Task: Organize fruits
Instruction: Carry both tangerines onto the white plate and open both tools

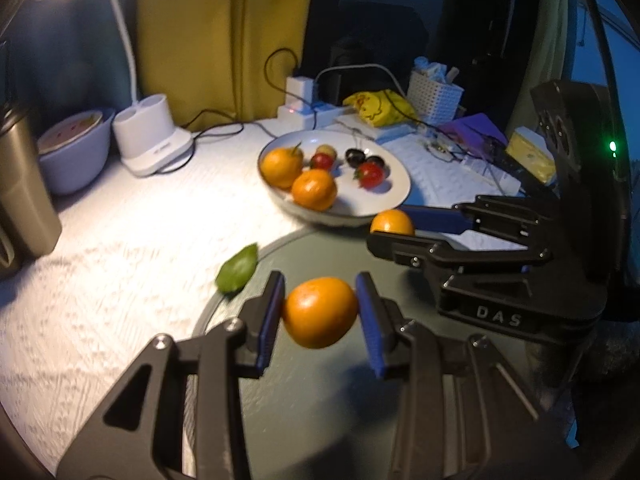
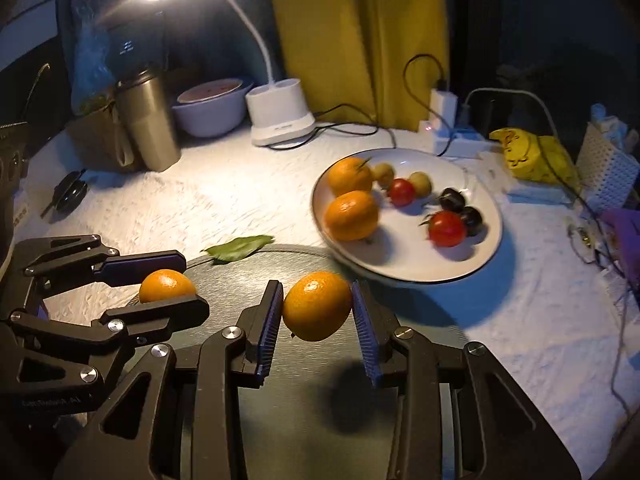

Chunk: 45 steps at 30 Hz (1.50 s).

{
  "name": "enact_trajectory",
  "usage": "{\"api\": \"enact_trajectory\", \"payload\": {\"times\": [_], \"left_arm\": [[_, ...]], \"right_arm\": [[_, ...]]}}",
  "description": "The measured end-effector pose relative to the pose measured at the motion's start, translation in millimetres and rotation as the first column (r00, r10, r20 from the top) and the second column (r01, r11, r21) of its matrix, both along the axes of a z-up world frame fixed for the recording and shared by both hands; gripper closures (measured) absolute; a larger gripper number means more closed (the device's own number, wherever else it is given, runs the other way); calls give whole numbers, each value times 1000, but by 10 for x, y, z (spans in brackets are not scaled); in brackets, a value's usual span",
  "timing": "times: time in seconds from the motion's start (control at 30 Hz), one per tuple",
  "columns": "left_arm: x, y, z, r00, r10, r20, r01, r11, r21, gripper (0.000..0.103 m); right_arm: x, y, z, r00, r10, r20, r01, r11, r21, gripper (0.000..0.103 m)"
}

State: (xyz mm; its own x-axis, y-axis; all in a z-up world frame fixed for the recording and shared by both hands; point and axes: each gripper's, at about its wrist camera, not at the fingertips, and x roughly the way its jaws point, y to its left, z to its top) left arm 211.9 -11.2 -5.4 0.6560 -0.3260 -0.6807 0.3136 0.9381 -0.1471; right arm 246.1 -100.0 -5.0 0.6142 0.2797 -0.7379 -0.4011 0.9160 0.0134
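1. Worktop (image 2: 224, 184): white, textured cover, lit by a desk lamp (image 2: 280, 112) at the back; the far right falls into blue shadow.
2. A dark round tray (image 2: 304, 420) lies at the near edge, under both my claws. A green leaf (image 2: 238, 247) sits at its far-left rim, partly on the white cover.
3. White plate (image 2: 486, 248) is just beyond the tray, its near rim reaching over the tray's far edge. It holds two oranges, two red tomatoes, two dark fruits and two small pale ones.
4. Left claw (image 1: 320, 312): clenched on an orange (image 1: 319, 312), blue pads pressing both sides, the fruit held clear above the tray with its shadow below.
5. Right claw (image 2: 316, 306): gripping a second orange (image 2: 317, 306) in the same way, over the tray near the plate's rim.
6. The two claws are side by side, close, not touching.
7. Back edge, left to right: steel tumbler (image 2: 148, 120), lilac bowl (image 2: 210, 106), lamp base, yellow curtain (image 2: 360, 40), power strip (image 2: 448, 132) with cables, yellow bag (image 2: 532, 156), white basket (image 2: 608, 168).
8. A small black lid-like object (image 2: 70, 196) lies on the left; I cannot identify it.
9. Open room: bare cover left of the plate, between tray and lamp base. Right side is crowded with cables and a purple item (image 2: 624, 236).
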Motion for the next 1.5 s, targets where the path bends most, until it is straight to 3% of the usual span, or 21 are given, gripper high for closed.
{"api": "enact_trajectory", "payload": {"times": [0.7, 1.5], "left_arm": [[557, -451, 116, 996, -91, 23, 90, 996, 20, 65], [1096, -736, -140, 994, -110, -20, 110, 994, -3, 65]], "right_arm": [[322, -585, 165, 988, -142, 57, 142, 990, 3, 65], [778, -798, -101, 988, -151, 1, 151, 988, 35, 65]]}}
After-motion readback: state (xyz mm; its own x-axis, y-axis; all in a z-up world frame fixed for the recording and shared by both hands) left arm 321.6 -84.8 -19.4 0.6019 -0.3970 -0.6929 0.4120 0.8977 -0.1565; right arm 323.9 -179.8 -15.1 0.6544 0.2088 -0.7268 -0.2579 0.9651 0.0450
